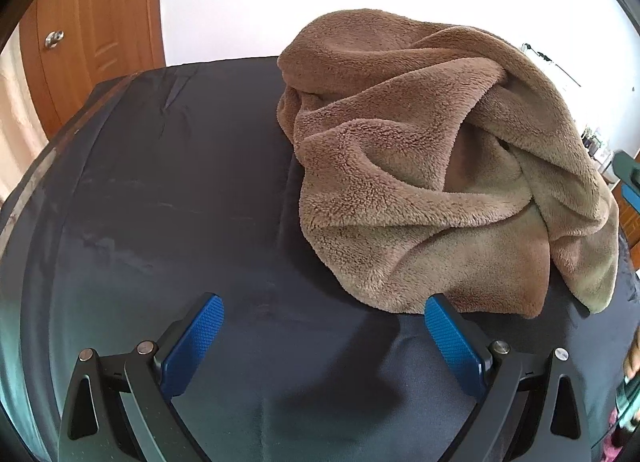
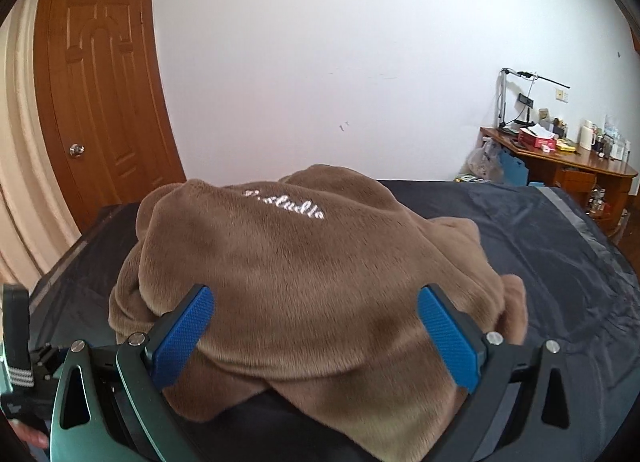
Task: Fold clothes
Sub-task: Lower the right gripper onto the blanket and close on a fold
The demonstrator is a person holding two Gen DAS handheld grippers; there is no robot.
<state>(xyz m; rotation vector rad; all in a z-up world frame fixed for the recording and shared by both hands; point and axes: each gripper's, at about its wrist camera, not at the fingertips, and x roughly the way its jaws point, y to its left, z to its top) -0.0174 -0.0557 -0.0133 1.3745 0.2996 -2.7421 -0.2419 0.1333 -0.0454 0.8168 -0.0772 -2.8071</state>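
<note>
A brown fleece garment lies crumpled in a heap on a dark navy sheet. In the right wrist view the same brown garment fills the middle, with white embroidered lettering on its top. My left gripper is open, low over the bare sheet, its right fingertip just short of the heap's near edge. My right gripper is open too, its blue pads spread on either side of the garment's near part, with nothing pinched.
The navy sheet covers a bed with grey edge strips. A wooden door stands at the back left, a white wall behind. A cluttered wooden desk sits at the far right. The other gripper's body shows at the left edge.
</note>
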